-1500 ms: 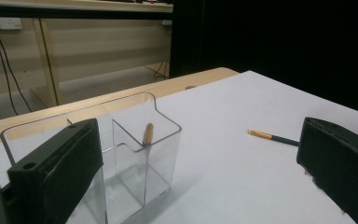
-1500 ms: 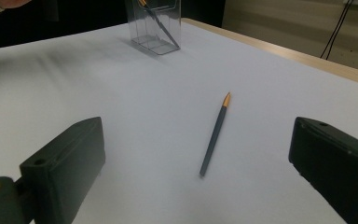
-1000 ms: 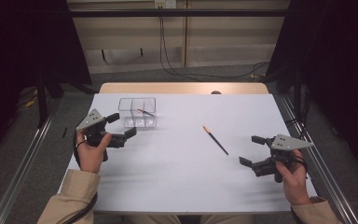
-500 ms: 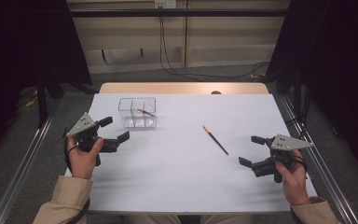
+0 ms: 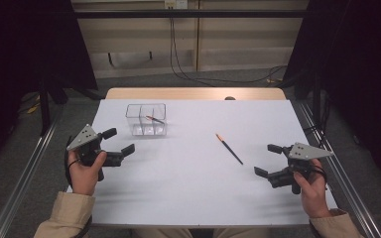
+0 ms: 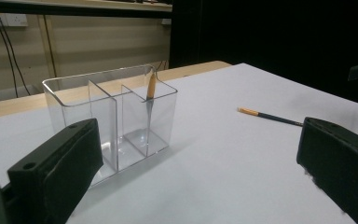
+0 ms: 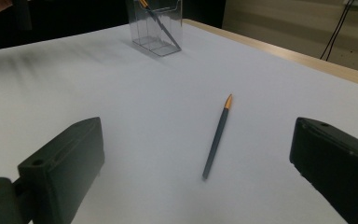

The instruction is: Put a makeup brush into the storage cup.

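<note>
- The table (image 5: 178, 198) takes the most room: a flat, matte white top with a bare wooden strip along its far edge.
- Next down, the clear plastic organizer (image 5: 146, 119), a boxy thing with thin glossy walls and rounded corners, split into compartments, standing far left on the table. Through the walls the dividers overlap, so the exact count is hard to read.
- Left gripper (image 5: 119, 142), black blocky jaws under a grey three-cornered plate, held at the table's left edge just in front of the organizer; jaws spread wide apart, nothing between them.
- Right gripper (image 5: 269, 160), same build, near the right edge, jaws also wide apart and empty. In each gripper view the jaws are cut off by the frame.
- The loose pencil (image 5: 229, 148), slim, dark, with an orange tip, lies flat on the table between organizer and right gripper, clear of both.
- Smallest showing: a second pencil (image 6: 150, 93), leaning in the organizer's end compartment, orange end poking above the rim, the lower part blurred behind the plastic.
</note>
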`<move>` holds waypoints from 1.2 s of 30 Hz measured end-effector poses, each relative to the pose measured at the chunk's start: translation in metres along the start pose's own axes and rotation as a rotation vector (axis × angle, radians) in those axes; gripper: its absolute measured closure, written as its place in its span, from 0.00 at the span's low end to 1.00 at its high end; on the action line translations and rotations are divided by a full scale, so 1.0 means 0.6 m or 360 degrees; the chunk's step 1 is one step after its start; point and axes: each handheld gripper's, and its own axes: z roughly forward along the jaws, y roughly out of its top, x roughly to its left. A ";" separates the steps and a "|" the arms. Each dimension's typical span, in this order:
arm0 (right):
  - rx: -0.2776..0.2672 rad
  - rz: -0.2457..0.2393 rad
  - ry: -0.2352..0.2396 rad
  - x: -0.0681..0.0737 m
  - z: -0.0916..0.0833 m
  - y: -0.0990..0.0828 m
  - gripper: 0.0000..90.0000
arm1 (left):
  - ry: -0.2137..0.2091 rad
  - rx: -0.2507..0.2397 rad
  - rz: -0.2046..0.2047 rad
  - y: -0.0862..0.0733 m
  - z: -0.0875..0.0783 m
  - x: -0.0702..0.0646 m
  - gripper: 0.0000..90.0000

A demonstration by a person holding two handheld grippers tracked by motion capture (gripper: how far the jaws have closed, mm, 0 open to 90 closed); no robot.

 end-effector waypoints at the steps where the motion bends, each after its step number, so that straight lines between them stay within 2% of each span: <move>1: 0.0000 -0.0001 0.0002 0.000 0.000 0.000 0.03 | 0.0002 -0.0003 -0.0002 -0.001 -0.002 0.000 0.00; 22: 0.0000 -0.0013 0.0006 -0.001 0.005 0.002 0.03 | 0.0031 -0.0007 -0.0012 -0.026 -0.052 0.006 0.00; 36: 0.0008 -0.0001 0.0003 -0.004 0.008 0.000 0.03 | 0.0010 0.0030 -0.0004 -0.041 -0.064 0.000 0.00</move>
